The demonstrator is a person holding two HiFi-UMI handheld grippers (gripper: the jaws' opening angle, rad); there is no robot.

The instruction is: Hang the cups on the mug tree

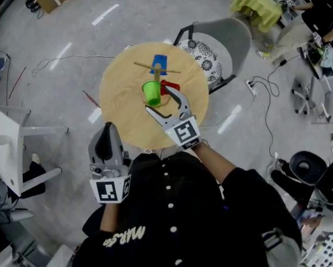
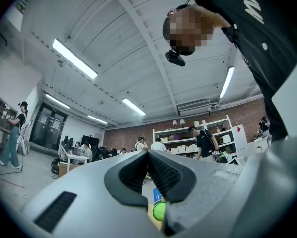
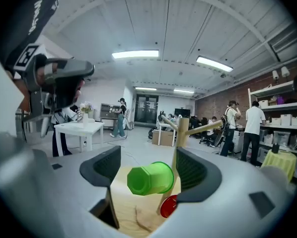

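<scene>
A wooden mug tree (image 1: 157, 69) stands in the middle of the round wooden table (image 1: 122, 104). A green cup (image 1: 151, 92) hangs on its side from a front peg. A blue cup (image 1: 159, 63) sits at the back of the tree and a red cup (image 1: 169, 86) at its right. My right gripper (image 1: 158, 100) is open just in front of the green cup (image 3: 149, 178), with a gap between each pad and the cup. The tree (image 3: 181, 133) and red cup (image 3: 169, 206) show beyond the right gripper (image 3: 149, 161). My left gripper (image 1: 107, 128) is shut and empty, held off the table's near edge.
A grey chair (image 1: 228, 38) with a patterned cushion stands behind the table on the right. A white table (image 1: 5, 138) is at the left. Cables and a power strip (image 1: 250, 86) lie on the floor. People work at desks and shelves far off.
</scene>
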